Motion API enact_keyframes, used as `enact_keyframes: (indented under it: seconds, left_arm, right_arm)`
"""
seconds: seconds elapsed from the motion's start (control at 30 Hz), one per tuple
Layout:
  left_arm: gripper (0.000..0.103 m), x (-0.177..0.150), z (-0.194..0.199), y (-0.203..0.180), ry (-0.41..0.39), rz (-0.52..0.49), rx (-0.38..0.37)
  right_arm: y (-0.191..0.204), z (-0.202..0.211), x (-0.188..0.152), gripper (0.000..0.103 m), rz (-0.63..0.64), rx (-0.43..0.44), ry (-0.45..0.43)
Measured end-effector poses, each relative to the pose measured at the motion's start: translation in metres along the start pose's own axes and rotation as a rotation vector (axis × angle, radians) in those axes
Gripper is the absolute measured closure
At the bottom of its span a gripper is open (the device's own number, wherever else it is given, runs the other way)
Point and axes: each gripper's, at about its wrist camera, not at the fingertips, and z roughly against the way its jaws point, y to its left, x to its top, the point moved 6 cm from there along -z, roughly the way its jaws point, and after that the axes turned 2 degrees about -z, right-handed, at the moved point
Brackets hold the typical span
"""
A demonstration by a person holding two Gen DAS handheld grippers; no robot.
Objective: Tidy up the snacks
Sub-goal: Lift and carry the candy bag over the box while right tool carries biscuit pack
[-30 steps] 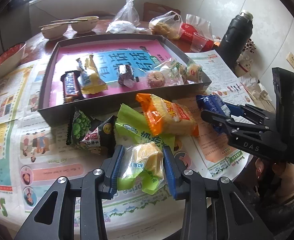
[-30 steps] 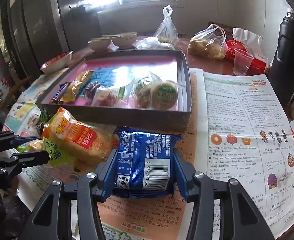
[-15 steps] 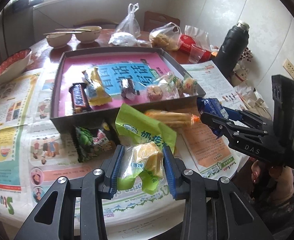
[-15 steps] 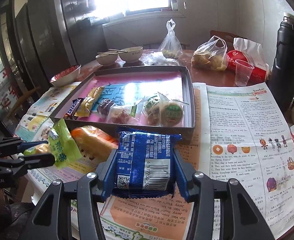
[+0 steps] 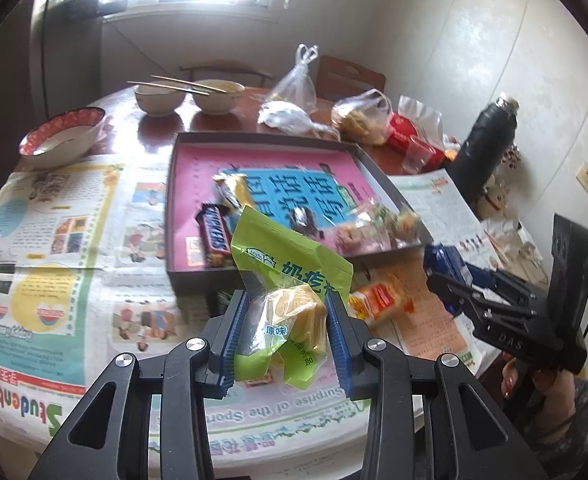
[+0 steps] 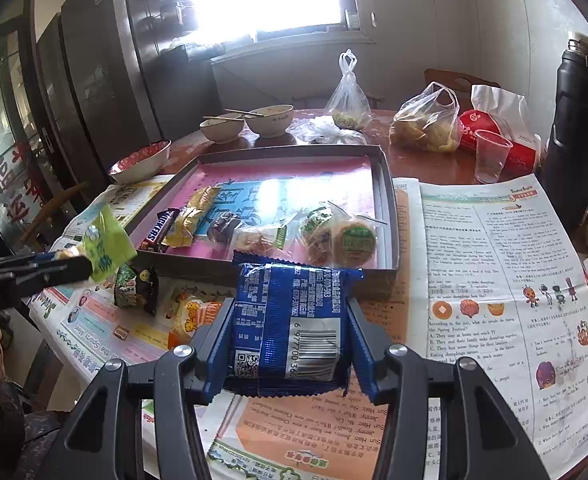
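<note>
While left claw (image 5: 286, 332) rose from worktop (image 5: 94, 320) pinching green packet (image 5: 290, 280), right claw (image 6: 290, 344) kept pinching blue packet (image 6: 294, 320); next, both into tray (image 5: 174, 208).

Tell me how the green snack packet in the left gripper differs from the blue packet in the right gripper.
The green packet is partly clear, showing a yellow lump inside; the blue packet is opaque foil. The green packet's top flares loosely above the left gripper; the blue packet sits flat and squarish in the right gripper, barcode facing the camera. Both are clamped between blue pads, in front of the tray.
</note>
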Motion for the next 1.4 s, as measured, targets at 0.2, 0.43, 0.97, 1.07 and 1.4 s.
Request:
enact_keyframes:
  seconds: [0.2, 0.43, 0.97, 1.07, 1.4]
  left_arm:
    - [0.063, 0.01, 0.005, 0.011, -0.033, 0.026, 0.016]
    - [0.063, 0.025, 0.005, 0.019, -0.07, 0.046, 0.039]
    - [0.063, 0.045, -0.022, 0.045, -0.082, 0.115, 0.073]
    - [0.063, 0.046, -0.028, 0.047, -0.084, 0.115, 0.085]
    - [0.063, 0.054, -0.049, 0.044, -0.07, 0.119, 0.077]
  right_arm:
    - [0.007, 0.0, 0.007, 0.051, 0.003, 0.011, -0.011]
    - [0.014, -0.001, 0.022, 0.051, 0.009, 0.02, -0.036]
    - [0.023, -0.015, 0.05, 0.051, 0.015, 0.037, -0.063]
    - [0.023, -0.016, 0.053, 0.051, 0.014, 0.039, -0.067]
    - [0.017, -0.026, 0.065, 0.051, 0.003, 0.033, -0.075]
